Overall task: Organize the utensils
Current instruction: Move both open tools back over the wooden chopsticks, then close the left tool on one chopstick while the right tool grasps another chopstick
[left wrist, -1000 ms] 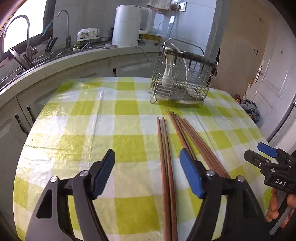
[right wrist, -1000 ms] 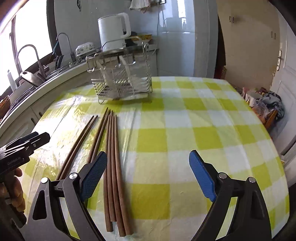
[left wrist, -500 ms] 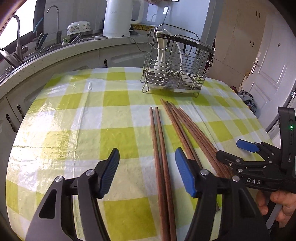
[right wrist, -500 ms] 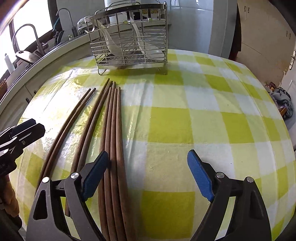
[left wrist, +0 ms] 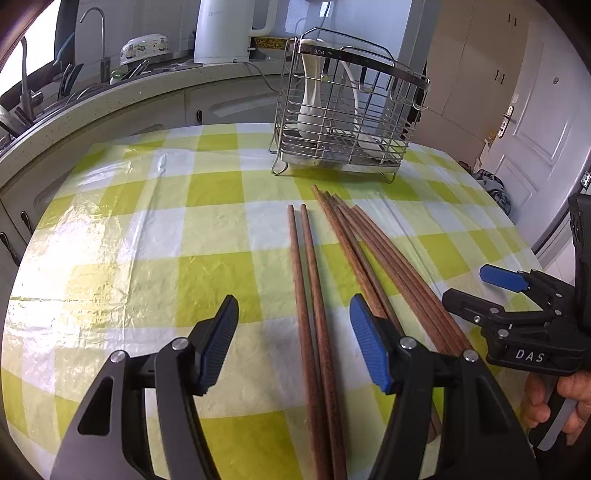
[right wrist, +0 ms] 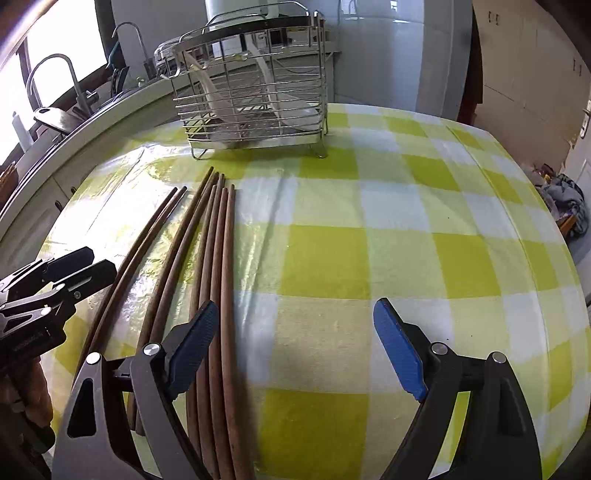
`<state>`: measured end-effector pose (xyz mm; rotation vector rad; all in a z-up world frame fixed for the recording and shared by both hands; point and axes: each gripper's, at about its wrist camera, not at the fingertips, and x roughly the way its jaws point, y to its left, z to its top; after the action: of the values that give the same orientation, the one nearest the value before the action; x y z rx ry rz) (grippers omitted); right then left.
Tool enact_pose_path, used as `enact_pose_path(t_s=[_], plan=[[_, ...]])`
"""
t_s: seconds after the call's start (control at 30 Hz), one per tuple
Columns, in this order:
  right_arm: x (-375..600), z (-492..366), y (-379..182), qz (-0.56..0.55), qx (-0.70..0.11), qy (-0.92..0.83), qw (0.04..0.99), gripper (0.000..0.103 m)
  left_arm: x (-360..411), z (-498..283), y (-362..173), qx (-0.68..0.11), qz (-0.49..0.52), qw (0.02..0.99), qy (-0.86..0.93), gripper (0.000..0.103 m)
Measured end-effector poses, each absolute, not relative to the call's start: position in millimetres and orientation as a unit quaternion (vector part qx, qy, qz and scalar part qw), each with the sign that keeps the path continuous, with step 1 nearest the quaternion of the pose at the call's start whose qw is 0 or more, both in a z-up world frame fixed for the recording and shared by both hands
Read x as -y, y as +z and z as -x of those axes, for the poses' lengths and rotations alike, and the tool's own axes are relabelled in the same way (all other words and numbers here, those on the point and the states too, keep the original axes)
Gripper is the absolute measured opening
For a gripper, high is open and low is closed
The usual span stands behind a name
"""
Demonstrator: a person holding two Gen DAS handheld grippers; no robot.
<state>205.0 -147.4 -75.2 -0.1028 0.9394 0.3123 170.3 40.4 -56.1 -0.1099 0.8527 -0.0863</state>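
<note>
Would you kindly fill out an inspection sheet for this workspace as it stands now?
Surface: table under a yellow-green checked cloth.
Job's things: separate pair of chopsticks beside a larger bunch of chopsticks, all flat; wire utensil rack behind, holding white utensils.
Clutter: nothing seen on the table.
Grippers: left gripper open over the pair; right gripper open, empty.
Cables: kettle cord on the counter.
Surroundings: kettle, sink tap, door.

Black fingers (left wrist: 218,343), blue ribbed pads (left wrist: 369,350), silver screws, "DAS" marking
</note>
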Motion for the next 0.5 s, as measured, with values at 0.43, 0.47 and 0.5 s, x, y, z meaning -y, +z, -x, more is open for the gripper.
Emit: enact_pose_path(t_s=[0.43,0.47,0.5], plan=[[140.7,-216.9,-81.4,0.075,-0.454,0.143,0.876,0.076,-41.7,-179.8,-61.4,-0.425,0.04,0.903,-0.041,0.052],[141.9,-218.6,-81.0,0.075,-0.454,0.142,0.877,0.072,-41.0,-181.4,-62.5,-0.428,0.039,0.902,-0.041,0.048],[143.2,-219.8,-80.1,0.074,-0.454,0.142,0.877,0.068,-40.4,-183.0,-63.4,-0.431,0.037,0.901,-0.042,0.046]])
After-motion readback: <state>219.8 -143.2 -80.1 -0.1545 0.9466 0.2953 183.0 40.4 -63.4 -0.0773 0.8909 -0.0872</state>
